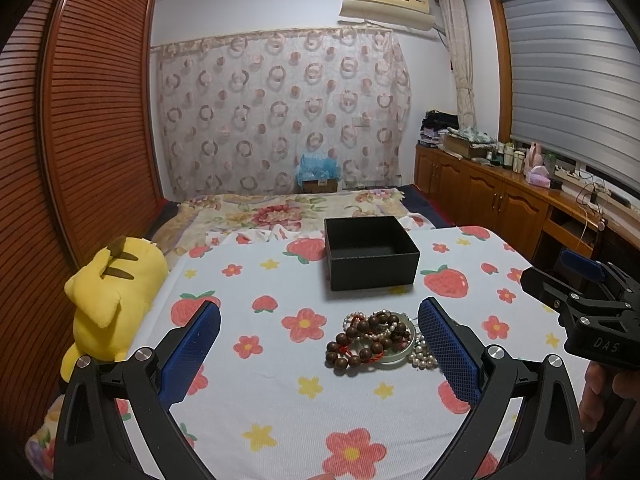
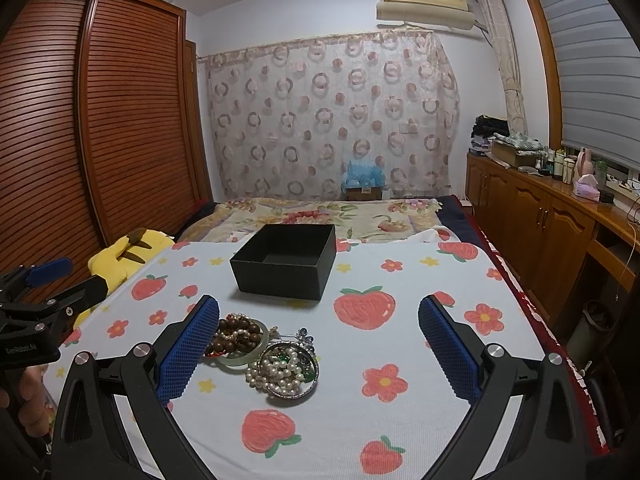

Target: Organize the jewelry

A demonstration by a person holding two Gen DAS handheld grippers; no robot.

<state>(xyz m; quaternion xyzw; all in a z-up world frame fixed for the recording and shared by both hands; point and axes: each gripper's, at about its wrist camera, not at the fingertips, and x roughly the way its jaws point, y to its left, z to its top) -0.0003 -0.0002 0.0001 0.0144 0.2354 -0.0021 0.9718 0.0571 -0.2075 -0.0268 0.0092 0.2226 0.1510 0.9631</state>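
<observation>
A pile of jewelry lies on the strawberry-print cloth: a brown wooden bead bracelet, a pale jade bangle, pearl strands and a silver bangle. An open, empty black box stands behind the pile; it also shows in the right wrist view. My left gripper is open, its fingers on either side of the pile just in front of it. My right gripper is open around the pearl end of the pile. Both are empty.
A yellow plush toy lies at the cloth's left edge. A louvred wooden wardrobe stands to the left. Wooden cabinets with bottles run along the right under the window. A floral quilt covers the bed behind the box.
</observation>
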